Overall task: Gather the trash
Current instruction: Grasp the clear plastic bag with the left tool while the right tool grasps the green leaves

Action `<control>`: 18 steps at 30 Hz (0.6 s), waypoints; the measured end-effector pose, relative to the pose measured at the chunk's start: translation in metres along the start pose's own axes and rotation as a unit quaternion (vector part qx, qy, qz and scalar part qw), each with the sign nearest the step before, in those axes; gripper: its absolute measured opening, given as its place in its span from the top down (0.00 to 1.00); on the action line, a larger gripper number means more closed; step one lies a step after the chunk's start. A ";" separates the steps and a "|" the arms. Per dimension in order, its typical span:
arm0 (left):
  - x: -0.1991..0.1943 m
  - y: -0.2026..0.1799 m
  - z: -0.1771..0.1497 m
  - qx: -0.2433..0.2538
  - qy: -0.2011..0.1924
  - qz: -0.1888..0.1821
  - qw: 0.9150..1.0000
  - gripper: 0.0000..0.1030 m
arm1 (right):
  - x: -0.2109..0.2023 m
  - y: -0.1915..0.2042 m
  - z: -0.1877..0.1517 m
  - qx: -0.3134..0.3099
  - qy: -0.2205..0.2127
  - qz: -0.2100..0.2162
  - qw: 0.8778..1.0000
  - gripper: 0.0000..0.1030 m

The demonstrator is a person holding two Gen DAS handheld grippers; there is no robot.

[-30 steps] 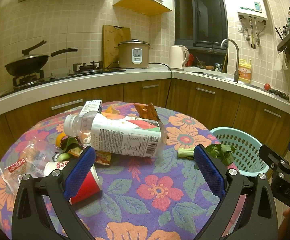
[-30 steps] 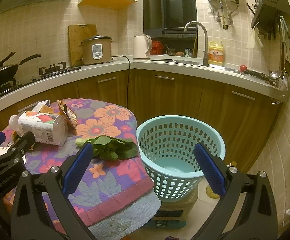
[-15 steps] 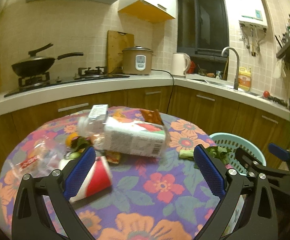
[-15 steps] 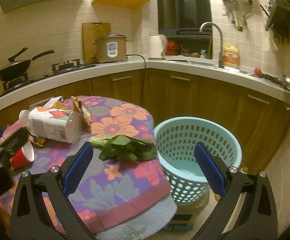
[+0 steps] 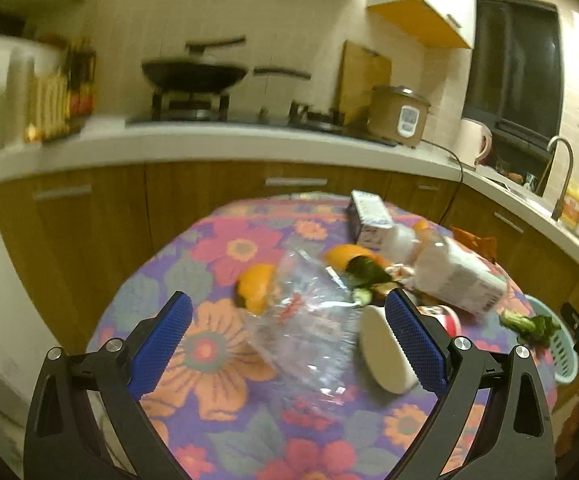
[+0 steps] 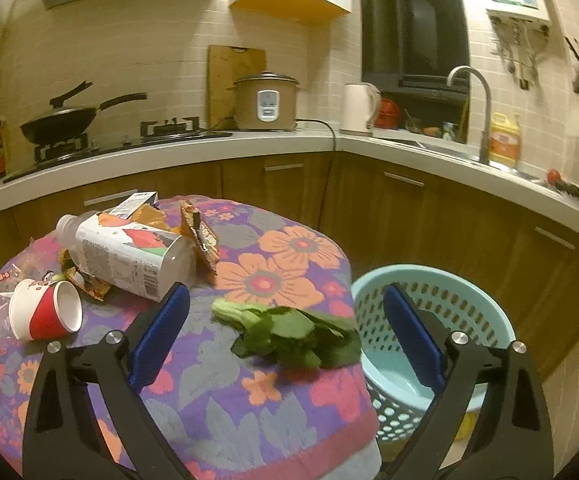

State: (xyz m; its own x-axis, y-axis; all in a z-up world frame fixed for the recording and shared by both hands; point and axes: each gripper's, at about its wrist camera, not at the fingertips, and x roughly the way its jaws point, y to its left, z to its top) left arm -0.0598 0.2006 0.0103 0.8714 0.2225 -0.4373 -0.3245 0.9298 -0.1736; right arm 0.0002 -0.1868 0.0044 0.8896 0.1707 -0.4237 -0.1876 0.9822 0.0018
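Note:
On the flowered tablecloth (image 5: 225, 364) lies the trash. A clear plastic bag (image 5: 309, 324) and a tipped red-and-white paper cup (image 5: 385, 356) sit between the fingers of my left gripper (image 5: 287, 344), which is open and touches nothing. Orange peels (image 5: 255, 292) lie just beyond the bag. My right gripper (image 6: 287, 338) hovers over the leafy greens (image 6: 293, 332) at the table's edge; its jaws are closing, still wide, with the greens between the pads and untouched. A lying plastic bottle (image 6: 129, 256), a snack wrapper (image 6: 201, 240) and the paper cup (image 6: 45, 316) lie further left.
A light blue perforated basket (image 6: 441, 292) stands on the floor right of the table, below its edge. A small carton (image 5: 369, 216) lies at the table's far side. Wooden cabinets and the counter (image 6: 409, 152) curve behind, with stove, wok, rice cooker and sink.
My left gripper has swung left, from the bottle to over the plastic bag and cup. My right gripper has shifted from the basket toward the greens, which now sit between its fingers.

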 end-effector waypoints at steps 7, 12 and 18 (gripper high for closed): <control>0.052 0.012 -0.004 -0.012 0.118 -0.042 0.992 0.13 | 0.022 -0.005 -0.002 -0.004 0.012 0.018 1.000 0.12; 0.077 0.012 -0.014 -0.019 0.157 -0.050 0.986 0.33 | 0.037 -0.014 -0.009 -0.003 0.033 0.026 0.999 0.12; 0.089 0.001 -0.022 0.004 0.188 -0.028 0.982 0.68 | 0.058 -0.020 -0.017 0.005 0.070 0.037 0.997 0.12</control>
State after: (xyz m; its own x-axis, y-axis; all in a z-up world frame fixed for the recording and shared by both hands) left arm 0.0097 0.2146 -0.0483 0.6901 0.0477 -0.7221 -0.2752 0.9401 -0.2009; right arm 0.0487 -0.1974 -0.0357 0.8064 0.2304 -0.5447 -0.2455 0.9683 0.0462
